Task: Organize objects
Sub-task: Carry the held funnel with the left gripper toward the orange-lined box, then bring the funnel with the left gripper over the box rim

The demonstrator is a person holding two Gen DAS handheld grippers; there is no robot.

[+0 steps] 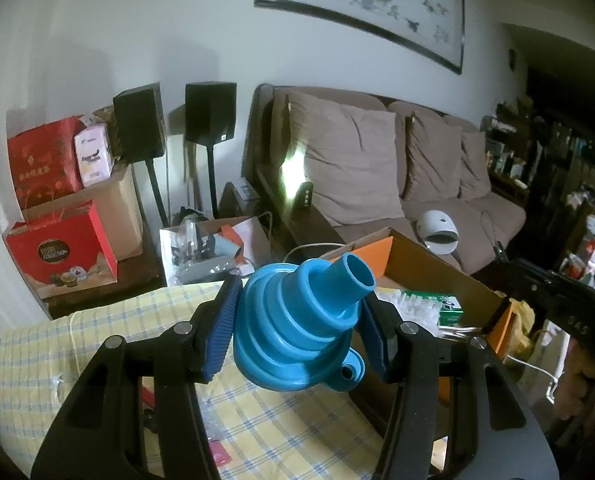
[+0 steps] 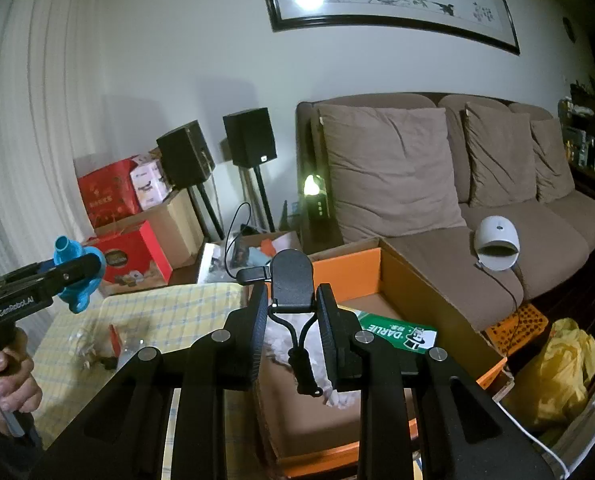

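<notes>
- Your left gripper (image 1: 297,320) clamps the blue funnel (image 1: 303,322) by its folded sides, spout pointing away, so it hangs clear above the checked tablecloth (image 1: 109,320).
- Your right gripper (image 2: 293,320) pinches a black clip with a cord (image 2: 293,284), held over the orange box (image 2: 401,276), likely its destination.
- Inside the box lies a green carton (image 2: 393,332) reading "DARLIE".
- The left gripper's side reads "GenRobot.AI".
</notes>
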